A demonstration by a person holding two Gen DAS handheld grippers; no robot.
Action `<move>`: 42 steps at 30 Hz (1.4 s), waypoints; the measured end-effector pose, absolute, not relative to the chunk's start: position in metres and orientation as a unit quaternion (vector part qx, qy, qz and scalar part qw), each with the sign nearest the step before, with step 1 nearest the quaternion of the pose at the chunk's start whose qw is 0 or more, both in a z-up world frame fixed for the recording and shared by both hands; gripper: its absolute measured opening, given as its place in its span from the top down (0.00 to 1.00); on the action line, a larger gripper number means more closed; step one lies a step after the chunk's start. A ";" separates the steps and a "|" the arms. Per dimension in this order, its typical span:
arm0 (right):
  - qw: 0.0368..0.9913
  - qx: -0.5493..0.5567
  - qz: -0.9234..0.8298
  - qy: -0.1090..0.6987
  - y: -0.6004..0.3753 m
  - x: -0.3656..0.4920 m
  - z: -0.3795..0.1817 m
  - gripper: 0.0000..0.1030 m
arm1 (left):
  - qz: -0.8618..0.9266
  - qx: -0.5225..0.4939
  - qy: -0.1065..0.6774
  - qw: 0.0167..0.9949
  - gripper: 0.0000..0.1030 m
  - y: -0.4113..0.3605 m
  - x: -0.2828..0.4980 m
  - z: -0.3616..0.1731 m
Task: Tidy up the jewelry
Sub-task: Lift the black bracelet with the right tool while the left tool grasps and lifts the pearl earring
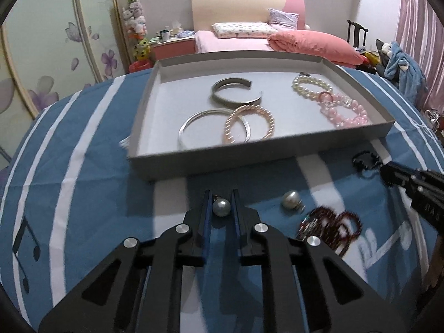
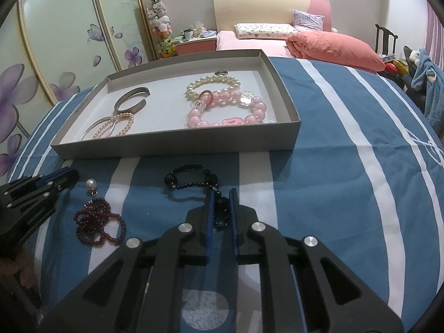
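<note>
A grey tray (image 1: 194, 163) (image 2: 177, 145) on the blue striped cloth holds silver bangles (image 1: 236, 94), a twisted rose-gold bangle (image 1: 249, 123), a white pearl bracelet (image 2: 213, 83) and a pink bead bracelet (image 2: 230, 111). My left gripper (image 1: 221, 194) is shut on a pearl earring (image 1: 221, 207) in front of the tray. A second pearl earring (image 1: 290, 199) (image 2: 91, 184) lies to its right. A dark red bead bracelet (image 1: 330, 227) (image 2: 98, 222) lies beside it. My right gripper (image 2: 221, 194) is shut on a black bead bracelet (image 2: 191, 183), which trails onto the cloth.
The right gripper (image 1: 410, 183) shows at the right edge of the left wrist view, and the left gripper (image 2: 33, 194) at the left edge of the right wrist view. A bed with pink bedding (image 2: 333, 47) and a floral wardrobe (image 2: 55, 41) stand behind.
</note>
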State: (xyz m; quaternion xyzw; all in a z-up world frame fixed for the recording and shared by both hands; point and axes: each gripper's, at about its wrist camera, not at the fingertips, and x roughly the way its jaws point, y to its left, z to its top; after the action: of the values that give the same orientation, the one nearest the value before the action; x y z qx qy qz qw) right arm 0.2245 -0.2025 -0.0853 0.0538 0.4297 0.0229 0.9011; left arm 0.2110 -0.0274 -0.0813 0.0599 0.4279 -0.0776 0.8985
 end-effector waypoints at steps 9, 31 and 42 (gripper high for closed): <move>0.900 0.062 0.025 0.430 -0.203 0.225 -0.085 0.88 | -0.072 0.051 0.428 0.900 0.86 -0.014 0.207 -0.081; 0.913 0.101 0.047 0.393 -0.208 0.207 -0.065 0.89 | -0.072 0.013 0.422 0.903 0.86 -0.002 0.200 -0.077; 0.929 0.143 0.081 0.332 -0.202 0.181 -0.037 0.89 | -0.081 0.007 0.362 0.929 0.86 -0.009 0.177 -0.051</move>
State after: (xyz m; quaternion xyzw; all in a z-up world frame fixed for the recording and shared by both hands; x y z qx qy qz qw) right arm 0.1808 -0.2024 -0.0370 0.1428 0.3324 0.0808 0.9287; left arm 0.1773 -0.0089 -0.0512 0.0073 0.3621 -0.0807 0.9286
